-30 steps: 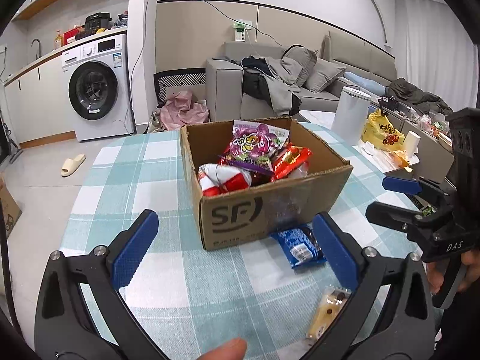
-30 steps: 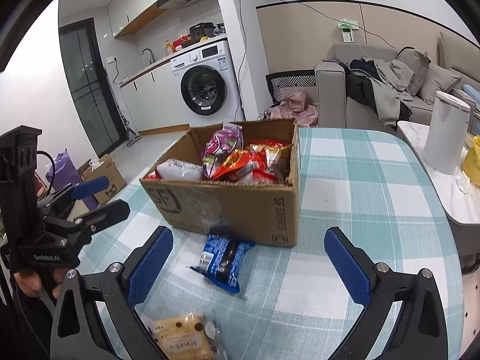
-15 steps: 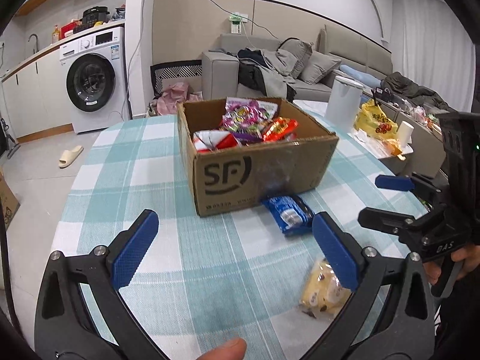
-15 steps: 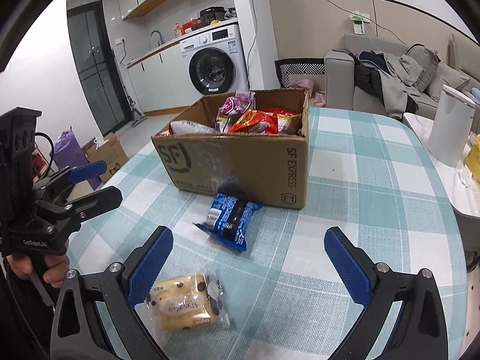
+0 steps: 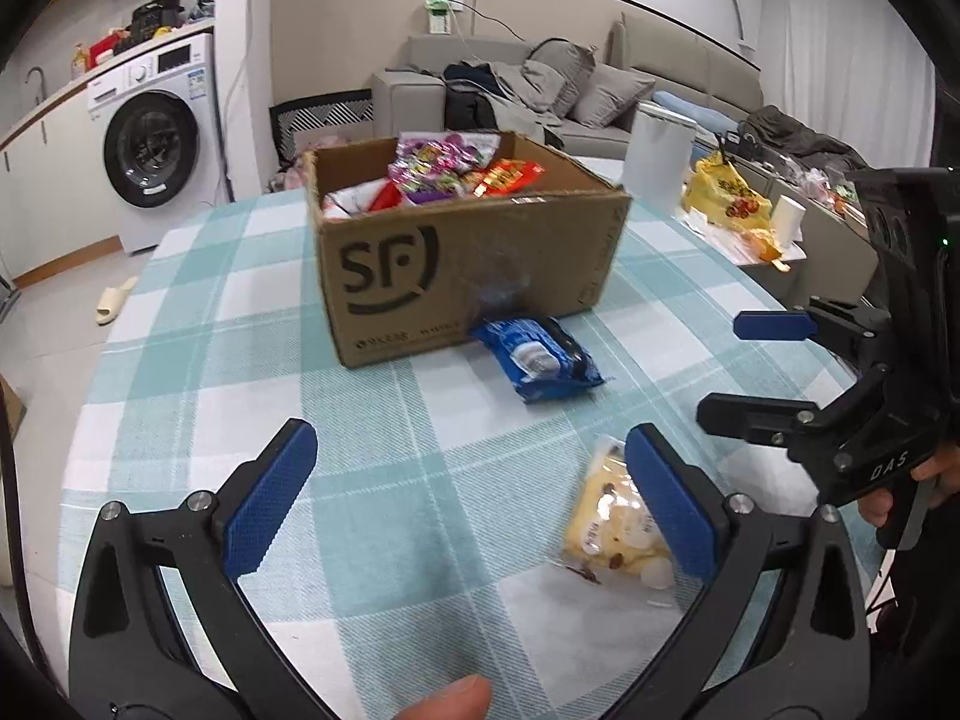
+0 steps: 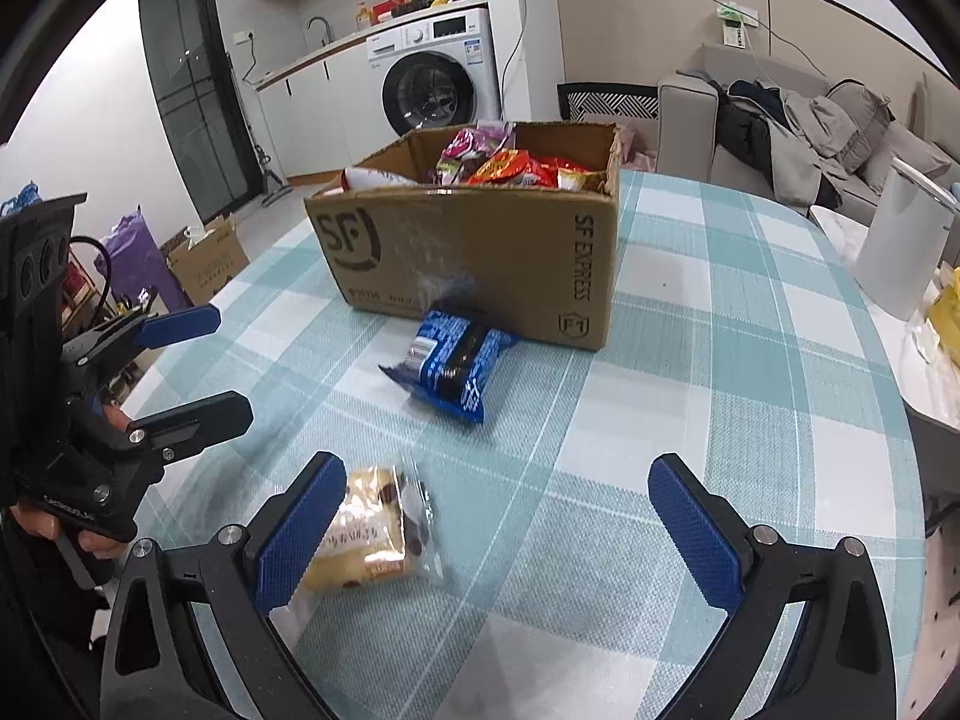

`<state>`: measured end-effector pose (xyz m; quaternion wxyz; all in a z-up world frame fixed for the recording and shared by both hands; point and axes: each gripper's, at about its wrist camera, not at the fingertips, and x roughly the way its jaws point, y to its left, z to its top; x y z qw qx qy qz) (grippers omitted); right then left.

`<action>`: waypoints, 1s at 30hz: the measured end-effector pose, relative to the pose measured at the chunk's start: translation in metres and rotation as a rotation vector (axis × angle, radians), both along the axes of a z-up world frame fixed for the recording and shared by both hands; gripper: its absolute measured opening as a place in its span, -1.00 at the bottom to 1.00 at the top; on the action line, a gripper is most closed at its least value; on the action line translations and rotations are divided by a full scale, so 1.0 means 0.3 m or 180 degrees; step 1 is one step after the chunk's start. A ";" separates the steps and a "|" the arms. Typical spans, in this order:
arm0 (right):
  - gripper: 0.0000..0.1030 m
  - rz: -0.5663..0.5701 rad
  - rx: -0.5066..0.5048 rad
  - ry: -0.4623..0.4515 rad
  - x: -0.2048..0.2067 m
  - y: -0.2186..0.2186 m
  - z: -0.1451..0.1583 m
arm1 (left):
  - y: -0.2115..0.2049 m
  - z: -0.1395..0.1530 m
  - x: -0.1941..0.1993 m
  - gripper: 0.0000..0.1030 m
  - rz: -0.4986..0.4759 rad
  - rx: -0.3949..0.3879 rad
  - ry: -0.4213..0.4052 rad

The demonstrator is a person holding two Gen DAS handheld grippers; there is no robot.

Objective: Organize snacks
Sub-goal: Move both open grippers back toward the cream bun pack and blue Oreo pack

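A cardboard SF box (image 5: pixel 468 264) (image 6: pixel 480 252) holding several snack packs stands on the checked tablecloth. A blue snack packet (image 5: pixel 537 357) (image 6: pixel 453 363) lies against its front. A yellow bread packet (image 5: pixel 612 525) (image 6: pixel 375 531) lies nearer. My left gripper (image 5: pixel 468 504) is open and empty, its right finger beside the bread packet. My right gripper (image 6: pixel 498 531) is open and empty, its left finger beside the bread packet. Each gripper also shows in the other's view, the right one (image 5: pixel 762 366) and the left one (image 6: pixel 198 360).
A white cylindrical bin (image 5: pixel 660 162) (image 6: pixel 900 246) stands at the table's far right. A side table with a yellow bag (image 5: pixel 723 195) is beyond it. A washing machine (image 5: pixel 156 144) and a sofa (image 5: pixel 540 96) are behind. The table edge curves at left and right.
Both grippers have pulled back and lowered from the box. The box looks farther away, and the blue packet and the bread packet have come fully into view. Both grippers stay open.
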<state>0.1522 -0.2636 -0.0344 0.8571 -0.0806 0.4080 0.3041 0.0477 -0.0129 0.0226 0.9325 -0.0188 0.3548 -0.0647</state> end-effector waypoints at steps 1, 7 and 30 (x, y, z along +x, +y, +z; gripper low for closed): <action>0.99 0.0009 -0.0024 0.0009 0.000 0.000 -0.004 | -0.011 -0.008 0.001 0.99 -0.0025 0.0025 0.0023; 0.99 0.0030 -0.0103 0.0103 0.009 -0.011 -0.029 | -0.086 -0.062 0.006 0.99 -0.0240 0.0166 0.0161; 0.99 -0.0092 -0.0204 0.0302 0.050 -0.032 -0.092 | -0.239 -0.215 0.068 0.99 -0.0622 0.0331 0.0655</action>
